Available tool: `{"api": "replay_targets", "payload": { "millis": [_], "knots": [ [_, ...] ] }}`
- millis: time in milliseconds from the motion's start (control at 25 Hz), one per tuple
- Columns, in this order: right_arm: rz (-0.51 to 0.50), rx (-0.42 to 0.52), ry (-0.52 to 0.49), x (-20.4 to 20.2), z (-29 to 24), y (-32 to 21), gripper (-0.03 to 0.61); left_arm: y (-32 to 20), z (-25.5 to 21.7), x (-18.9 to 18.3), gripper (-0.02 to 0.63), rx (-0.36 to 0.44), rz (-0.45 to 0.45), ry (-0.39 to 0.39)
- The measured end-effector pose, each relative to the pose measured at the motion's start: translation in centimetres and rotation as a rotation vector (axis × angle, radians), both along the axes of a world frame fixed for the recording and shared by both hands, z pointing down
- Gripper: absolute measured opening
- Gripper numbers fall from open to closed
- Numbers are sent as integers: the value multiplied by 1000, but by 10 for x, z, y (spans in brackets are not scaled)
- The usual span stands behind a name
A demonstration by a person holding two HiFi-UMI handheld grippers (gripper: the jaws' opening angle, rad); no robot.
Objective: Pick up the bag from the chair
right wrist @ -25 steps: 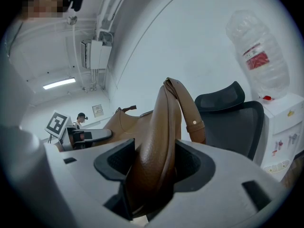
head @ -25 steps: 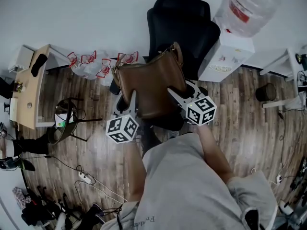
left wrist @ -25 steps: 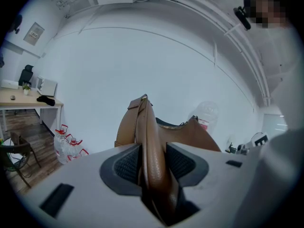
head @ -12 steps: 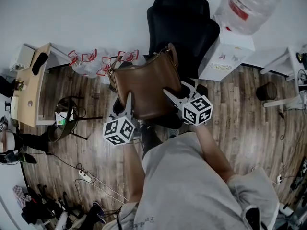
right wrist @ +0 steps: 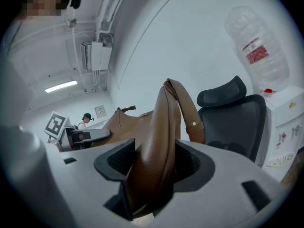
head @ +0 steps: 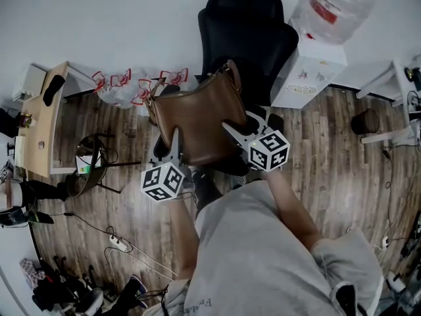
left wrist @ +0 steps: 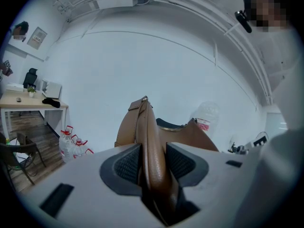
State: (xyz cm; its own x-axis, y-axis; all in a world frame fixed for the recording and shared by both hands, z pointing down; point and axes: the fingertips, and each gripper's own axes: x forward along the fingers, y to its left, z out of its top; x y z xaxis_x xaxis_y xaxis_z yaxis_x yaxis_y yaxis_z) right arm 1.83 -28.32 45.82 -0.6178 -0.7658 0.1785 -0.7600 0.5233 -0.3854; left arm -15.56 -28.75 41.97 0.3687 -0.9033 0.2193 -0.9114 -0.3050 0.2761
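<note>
Head view: left gripper (head: 175, 135) and right gripper (head: 230, 128) (both near level) clamp the bag (head: 197, 114).

The chair (head: 247, 41) back rises just behind the bag (head: 197, 120), with the water dispenser (head: 309, 71) close at its right. Left, bottles (head: 128, 87) crowd the wall (head: 99, 18) and a dark seat (head: 92, 166) stands near the desk (head: 43, 120); floor (head: 329, 157) lies open at right
</note>
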Motion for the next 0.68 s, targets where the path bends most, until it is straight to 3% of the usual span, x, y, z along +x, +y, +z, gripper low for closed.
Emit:
{"api": "replay_targets", "payload": {
  "millis": [680],
  "knots": [
    [-21, -26, 6, -10, 10, -2, 247, 2, 12, -12, 152, -25, -29, 12]
  ]
}}
